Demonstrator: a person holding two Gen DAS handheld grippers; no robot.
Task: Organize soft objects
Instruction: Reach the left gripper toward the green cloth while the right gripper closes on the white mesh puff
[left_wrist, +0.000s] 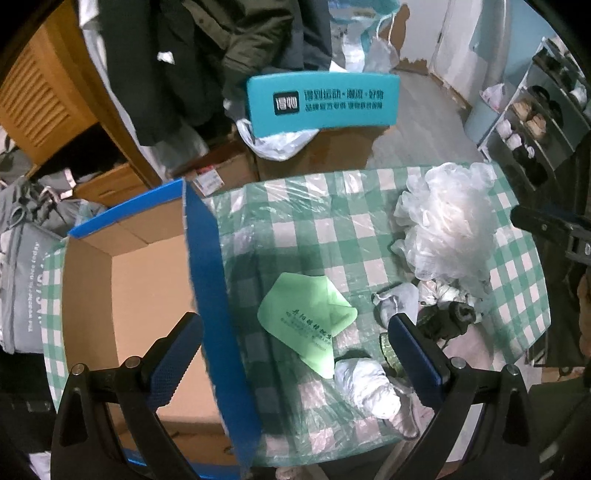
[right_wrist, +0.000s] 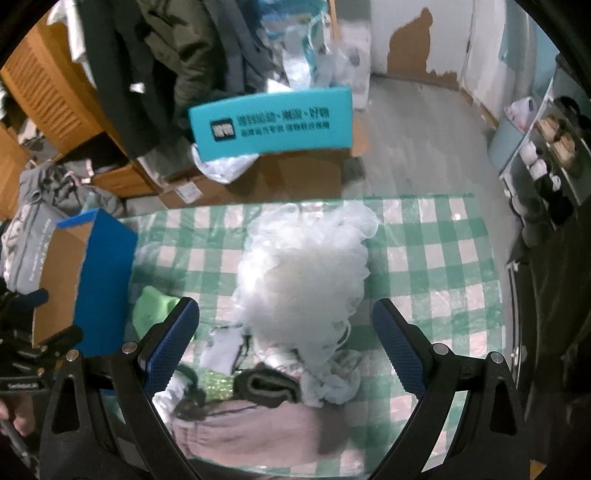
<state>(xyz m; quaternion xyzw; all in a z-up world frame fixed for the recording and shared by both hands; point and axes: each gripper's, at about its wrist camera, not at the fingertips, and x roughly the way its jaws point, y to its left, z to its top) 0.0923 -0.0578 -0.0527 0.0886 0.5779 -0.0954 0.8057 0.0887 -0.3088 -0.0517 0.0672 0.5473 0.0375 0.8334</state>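
I hold both grippers wide open and empty: my left gripper (left_wrist: 295, 358) straddles the blue-edged cardboard box's (left_wrist: 207, 280) wall beside the pale green cloth (left_wrist: 306, 314). My right gripper (right_wrist: 286, 347) hovers over the white mesh bath pouf (right_wrist: 303, 273) on the green checked tablecloth (right_wrist: 436, 258), framing it for a grab.

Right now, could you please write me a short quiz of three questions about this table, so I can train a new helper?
1. True or false: the cardboard box already holds soft items.
2. Which claw points at the white mesh sponge: A left, B right?
3. What colour is the flat cloth beside the box?

Key: 1 false, it looks empty. 2 B. 3 light green.
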